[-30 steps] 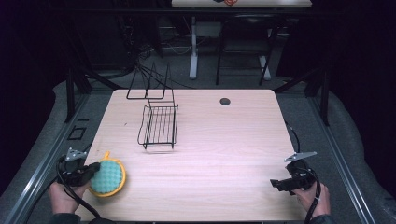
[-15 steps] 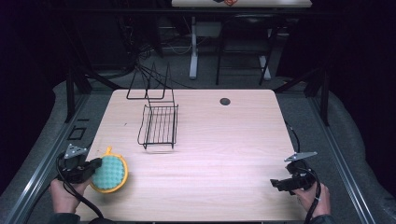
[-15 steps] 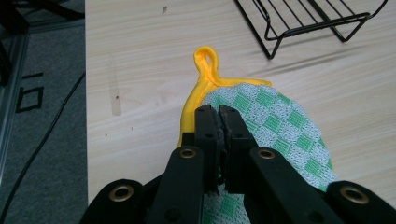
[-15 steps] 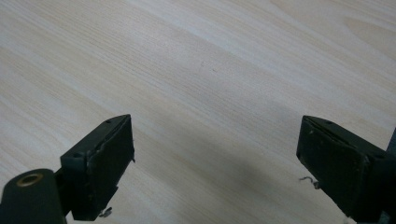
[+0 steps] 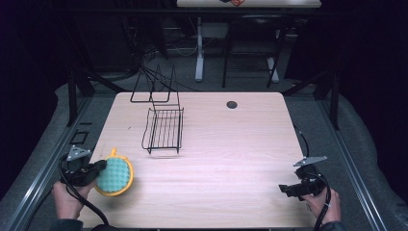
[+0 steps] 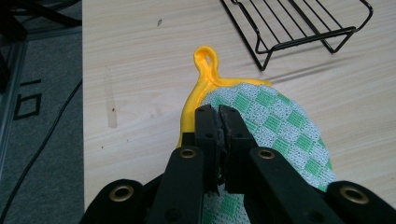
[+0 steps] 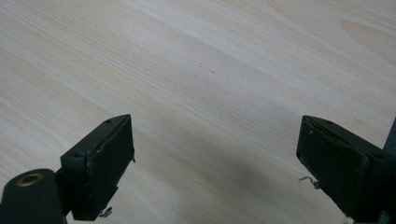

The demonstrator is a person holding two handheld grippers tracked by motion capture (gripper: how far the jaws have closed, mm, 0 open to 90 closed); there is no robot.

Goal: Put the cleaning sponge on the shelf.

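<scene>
A round pot holder [image 5: 117, 176], green-and-white checked with a yellow rim and a yellow loop [image 6: 206, 59], lies at the table's near left corner. My left gripper [image 5: 98, 169] comes at it from the left and is shut on its edge; in the left gripper view the jaws [image 6: 218, 115] pinch the checked cloth [image 6: 275, 116] just inside the rim. My right gripper [image 5: 285, 189] hovers low over bare wood near the front right corner. Its jaws stand wide apart [image 7: 215, 144] with nothing between them.
A black wire rack [image 5: 165, 129] stands left of the table's middle, and its near end [image 6: 299, 28] lies just beyond the pot holder. A taller wire frame [image 5: 154, 86] stands at the back left edge. A dark round hole [image 5: 232, 104] marks the far side.
The left gripper and the pot holder have shifted slightly to the right and away from the front edge. The right gripper has stayed put.
</scene>
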